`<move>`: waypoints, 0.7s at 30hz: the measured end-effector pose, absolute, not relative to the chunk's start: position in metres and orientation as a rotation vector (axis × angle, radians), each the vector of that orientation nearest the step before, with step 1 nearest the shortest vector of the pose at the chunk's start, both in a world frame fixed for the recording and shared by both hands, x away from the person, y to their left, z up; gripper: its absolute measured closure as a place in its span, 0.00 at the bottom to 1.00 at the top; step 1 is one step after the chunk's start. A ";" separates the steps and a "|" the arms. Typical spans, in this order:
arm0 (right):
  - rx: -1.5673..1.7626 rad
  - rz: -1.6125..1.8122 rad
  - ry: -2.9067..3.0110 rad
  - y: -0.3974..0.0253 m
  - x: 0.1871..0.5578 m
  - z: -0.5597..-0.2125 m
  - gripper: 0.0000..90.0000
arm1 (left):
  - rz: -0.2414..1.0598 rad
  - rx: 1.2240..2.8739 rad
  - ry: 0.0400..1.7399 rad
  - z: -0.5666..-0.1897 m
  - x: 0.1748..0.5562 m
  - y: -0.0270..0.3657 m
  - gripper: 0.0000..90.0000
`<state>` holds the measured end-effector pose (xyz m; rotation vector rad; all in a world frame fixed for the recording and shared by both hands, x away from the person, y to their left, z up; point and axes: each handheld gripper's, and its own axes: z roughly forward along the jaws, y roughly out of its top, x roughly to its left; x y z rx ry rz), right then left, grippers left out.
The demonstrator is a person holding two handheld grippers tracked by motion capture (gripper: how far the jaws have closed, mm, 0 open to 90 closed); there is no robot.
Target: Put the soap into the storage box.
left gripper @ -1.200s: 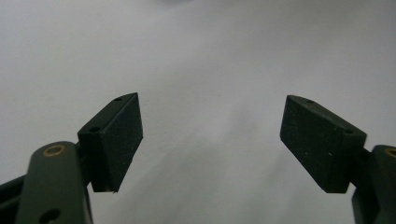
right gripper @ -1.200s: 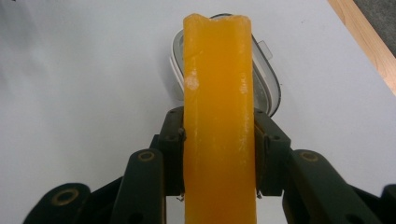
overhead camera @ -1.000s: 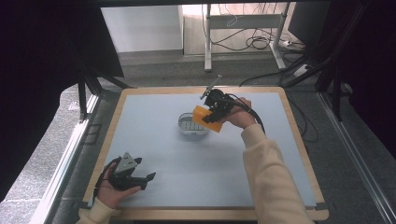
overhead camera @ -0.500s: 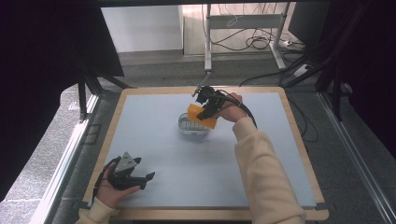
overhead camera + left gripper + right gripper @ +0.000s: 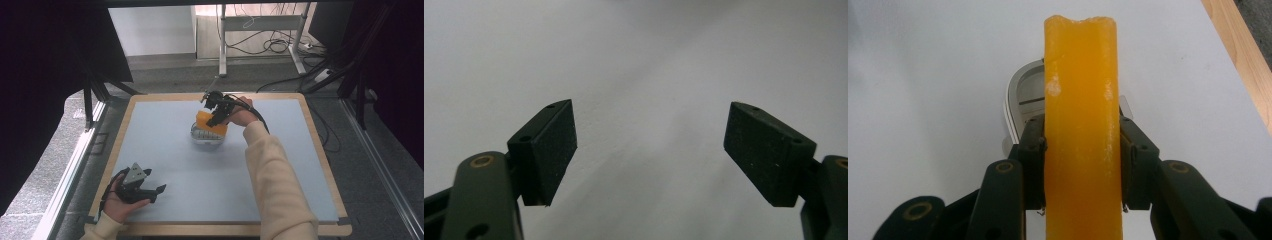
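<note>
Now, from the high view, my right gripper [image 5: 216, 114] is over the far middle of the pale blue table [image 5: 165, 150], and it pinches an orange sponge [image 5: 210, 123]. This sponge is just above a small metal bowl [image 5: 205, 137] and seems to touch its rim, but I cannot tell this for sure. My right hand [image 5: 241, 116] reaches forward, with the cream sleeve [image 5: 272, 185] coming in from the bottom edge. My left gripper [image 5: 146, 189] is near the front left corner of the table, well apart from the bowl, and my left hand [image 5: 119, 197] holds it low to the surface. Its jaws look spread there.

Next, the left gripper view. My two black pads [image 5: 549, 150] stand wide apart — nothing is between them, and behind them is the plain pale table surface [image 5: 649, 75].

Finally, the right gripper view. My jaws are pressed on both flat sides of the orange sponge [image 5: 1082, 125], which stands on its edge between them and goes up beyond the pads [image 5: 1032, 165]. Behind the sponge I see part of the metal bowl [image 5: 1020, 95] — its rim curves on the left side, and the sponge covers its middle. The wooden border of the table [image 5: 1243, 45] runs along the upper right.
</note>
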<state>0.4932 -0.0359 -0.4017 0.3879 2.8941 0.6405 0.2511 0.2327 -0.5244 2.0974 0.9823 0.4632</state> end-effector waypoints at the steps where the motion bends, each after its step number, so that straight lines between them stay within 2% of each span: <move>1: 0.383 0.635 2.898 -0.035 0.494 -0.402 0.69 | 0.464 2.096 0.983 -0.524 0.251 0.233 0.23; 21: 0.316 0.567 2.951 -0.018 0.508 -0.423 0.68 | 0.462 2.097 0.991 -0.525 0.251 0.235 0.23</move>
